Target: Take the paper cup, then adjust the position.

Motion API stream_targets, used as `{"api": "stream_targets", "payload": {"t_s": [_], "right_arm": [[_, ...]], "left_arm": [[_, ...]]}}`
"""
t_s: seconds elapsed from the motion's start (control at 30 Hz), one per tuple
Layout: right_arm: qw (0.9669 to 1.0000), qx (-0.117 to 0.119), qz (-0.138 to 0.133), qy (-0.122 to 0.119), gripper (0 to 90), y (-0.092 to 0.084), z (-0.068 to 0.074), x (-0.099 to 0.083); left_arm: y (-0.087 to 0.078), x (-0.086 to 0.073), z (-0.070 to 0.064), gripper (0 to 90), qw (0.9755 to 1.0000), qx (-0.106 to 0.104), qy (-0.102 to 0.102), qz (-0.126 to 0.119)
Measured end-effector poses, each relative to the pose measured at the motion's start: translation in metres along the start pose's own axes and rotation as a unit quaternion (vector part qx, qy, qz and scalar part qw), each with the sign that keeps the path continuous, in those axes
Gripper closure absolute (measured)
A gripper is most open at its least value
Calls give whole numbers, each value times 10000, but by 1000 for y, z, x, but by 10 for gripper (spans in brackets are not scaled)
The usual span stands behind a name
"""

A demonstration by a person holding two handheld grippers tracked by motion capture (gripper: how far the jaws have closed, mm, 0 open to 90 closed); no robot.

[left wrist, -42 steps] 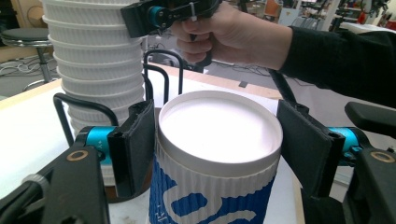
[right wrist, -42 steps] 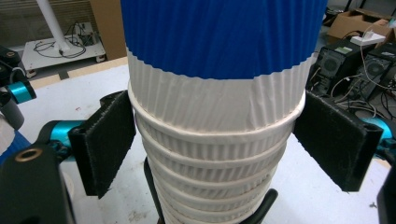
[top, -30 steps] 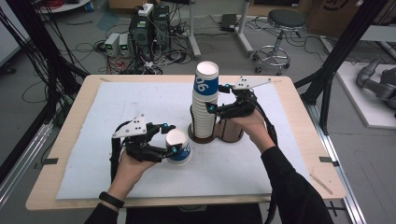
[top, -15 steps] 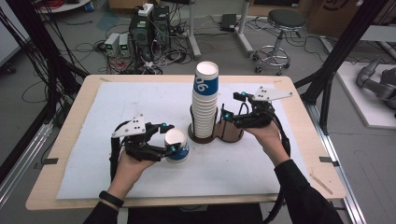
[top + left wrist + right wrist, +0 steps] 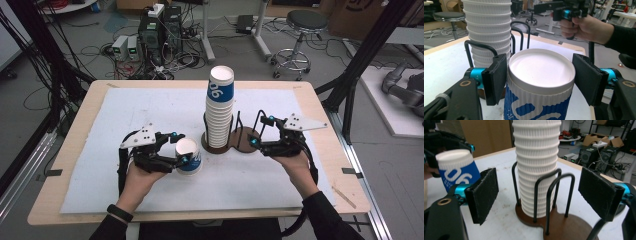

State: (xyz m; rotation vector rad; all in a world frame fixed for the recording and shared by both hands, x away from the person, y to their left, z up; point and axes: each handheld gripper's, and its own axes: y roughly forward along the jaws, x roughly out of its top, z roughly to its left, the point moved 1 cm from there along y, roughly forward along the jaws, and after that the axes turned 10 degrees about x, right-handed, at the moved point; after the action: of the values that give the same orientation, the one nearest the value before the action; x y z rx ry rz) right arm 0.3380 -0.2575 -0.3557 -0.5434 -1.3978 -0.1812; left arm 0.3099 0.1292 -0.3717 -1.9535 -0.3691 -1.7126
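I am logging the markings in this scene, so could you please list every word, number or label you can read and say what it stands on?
"06": large white digits on the blue band of the single cup held in the left gripper.
"06", seen turned in the high view: on the blue band of the top cup of the stack.
Small white print under the digits on the single cup: too blurred to read.

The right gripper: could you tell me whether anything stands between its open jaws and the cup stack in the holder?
Yes: the holder's black wire hoops rise in front of the cup stack, between it and the right gripper. Its jaws, which have just been closing, have nothing between them.
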Motion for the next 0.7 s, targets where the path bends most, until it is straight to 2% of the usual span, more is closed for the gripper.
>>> {"api": "stream_targets", "payload": {"t_s": [0.07, 0.17, 0.33, 0.7], "right_arm": [[10000, 4, -21, 58, 169, -2, 3, -8], [9999, 20, 94, 79, 169, -2, 6, -17], [9999, 33, 97, 62, 169, -5, 11, -22], [9979, 640, 107, -81, 168, -6, 18, -21]], "left_arm": [[-1, 0, -1, 303, 10000, 26, 25, 8], [-1, 1, -2, 303, 10000, 70, 5, -12], [2, 3, -4, 303, 10000, 8, 20, -32], [2, 8, -5, 303, 9999, -83, 19, -126]]}}
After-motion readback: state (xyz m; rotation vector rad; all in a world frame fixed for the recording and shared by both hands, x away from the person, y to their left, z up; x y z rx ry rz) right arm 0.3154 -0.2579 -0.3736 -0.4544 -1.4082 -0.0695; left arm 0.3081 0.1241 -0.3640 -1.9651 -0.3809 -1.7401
